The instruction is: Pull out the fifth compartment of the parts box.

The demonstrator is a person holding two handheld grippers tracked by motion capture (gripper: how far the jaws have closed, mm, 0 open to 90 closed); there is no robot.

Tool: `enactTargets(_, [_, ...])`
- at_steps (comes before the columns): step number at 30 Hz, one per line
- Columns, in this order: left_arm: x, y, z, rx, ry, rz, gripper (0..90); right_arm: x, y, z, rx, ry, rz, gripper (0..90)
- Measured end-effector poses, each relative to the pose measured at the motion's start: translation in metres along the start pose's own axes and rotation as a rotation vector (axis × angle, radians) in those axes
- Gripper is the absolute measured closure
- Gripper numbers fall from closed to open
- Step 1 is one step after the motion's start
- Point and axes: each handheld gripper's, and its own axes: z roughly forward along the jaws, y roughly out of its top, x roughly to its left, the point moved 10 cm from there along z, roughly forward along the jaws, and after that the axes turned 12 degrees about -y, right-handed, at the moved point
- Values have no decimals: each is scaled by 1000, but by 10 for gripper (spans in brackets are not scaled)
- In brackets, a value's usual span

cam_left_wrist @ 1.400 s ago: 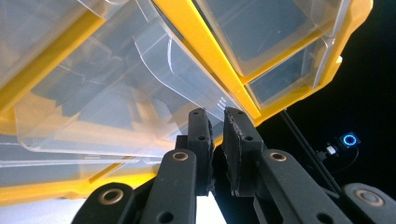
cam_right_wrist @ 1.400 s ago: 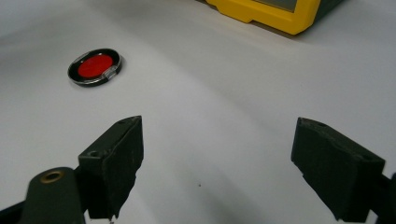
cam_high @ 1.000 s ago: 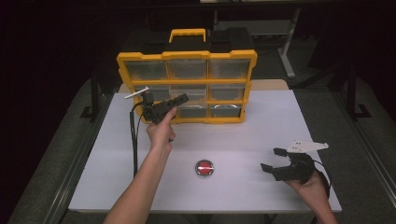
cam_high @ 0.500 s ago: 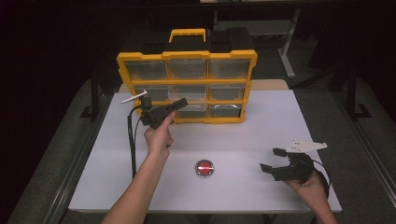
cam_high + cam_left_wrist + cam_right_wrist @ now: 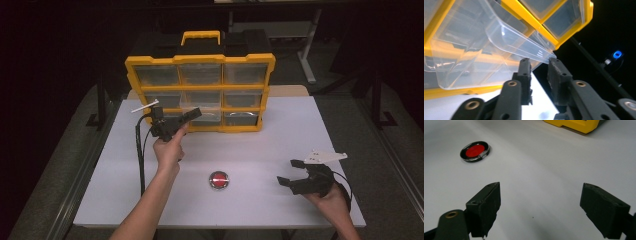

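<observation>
— Drawer first: where does it sit, and how does it lie from your tongs?

— Middle column of the yellow organizer, in the row above the bottom one, at the far side of the white table. It's the clear plastic one, pulled part way out toward me, so its long axis runs near-to-far, straight out of its slot. My left gripper is right at its front lip; in the left gripper view that clear lip hangs just above the two black pads, its corner over the gap between them.

— Gripping it?

— No. My left jaws have just been opening. They stand a little apart, and the lip's edge is at the tips, but I see no pad pressing on it, so I'd call it let go.

— And the other hand?

— My right gripper rests low at the near right of the table, jaws spread wide with only bare tabletop between them. It's well apart from the organizer. The red disc lies to its left, near the middle of the table, between my two forearms.

— So which one takes the next move?

— I judge the left, since it's already at the drawer. Any push or pull should follow that near-far line; a sideways shove would likely jam it in its slot.
</observation>
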Motion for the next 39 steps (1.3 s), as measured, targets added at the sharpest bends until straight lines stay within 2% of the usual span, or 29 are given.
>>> enactTargets(1, [-2,-1,-3,30,21,36,627,0,0,-2,2,0,9,159])
enactTargets(2, [-4,-2,-4,50,21,64,600,-1,1,-2,-4,0,11,160])
enactTargets(3, [-4,-2,-4,50,21,64,566,-1,1,-3,-6,0,7,160])
enactTargets(5, [-8,-5,-7,103,26,92,534,-1,1,-3,-7,-1,5,160])
enactTargets(6, [-10,-6,-9,139,28,123,498,-1,1,-3,-5,-1,7,160])
enactTargets(7, [-16,-7,-13,200,34,194,451,-2,0,-3,-4,-2,6,160])
enactTargets(8, [-16,-7,-13,200,34,194,431,-2,0,-4,-3,-2,9,160])
enactTargets(9, [-19,-6,-15,226,37,236,419,-2,1,-4,-5,-2,8,160])
enactTargets(10, [-25,-5,-20,281,65,304,397,-2,1,-4,-5,-2,8,160])
enactTargets(11, [-25,-5,-20,281,65,304,382,-2,1,-4,-5,-2,8,160])
enactTargets(13, [-32,0,-24,319,77,384,379,-1,1,-3,-5,-2,9,160])
enactTargets(15, [-40,6,-26,344,66,432,366,0,1,-3,-2,-1,10,160])
enactTargets(16, [-46,12,-26,385,63,486,351,0,1,-2,-3,2,0,160])
enactTargets(17, [-47,15,-26,404,64,508,348,1,1,-2,-2,3,3,160])
enactTargets(18, [-47,15,-26,404,64,508,343,1,1,-2,1,3,6,160])
enactTargets(21, [-50,24,-25,473,74,557,345,1,1,-2,-1,2,3,160])
enactTargets(22, [-51,27,-24,522,75,600,357,1,0,-1,2,2,0,160])
enactTargets(23, [-51,27,-24,522,75,600,361,1,0,-1,2,2,0,160])
enactTargets(24, [-51,30,-22,573,70,636,364,0,-1,-1,6,3,4,160])
enactTargets(28, [-51,35,-12,654,58,718,390,0,-2,0,10,3,1,160])
enactTargets(30, [-50,36,-6,703,66,763,419,0,-2,1,10,7,-6,160])
enactTargets(31, [-50,36,-6,703,66,763,425,0,-2,1,10,7,-6,160])
enactTargets(33, [-49,37,0,751,68,777,428,1,-3,2,19,7,-1,161])
enactTargets(34, [-47,39,5,792,82,801,437,1,-4,2,21,10,-1,161])
enactTargets(39, [-40,39,15,820,97,808,454,2,-3,3,17,17,-4,162])
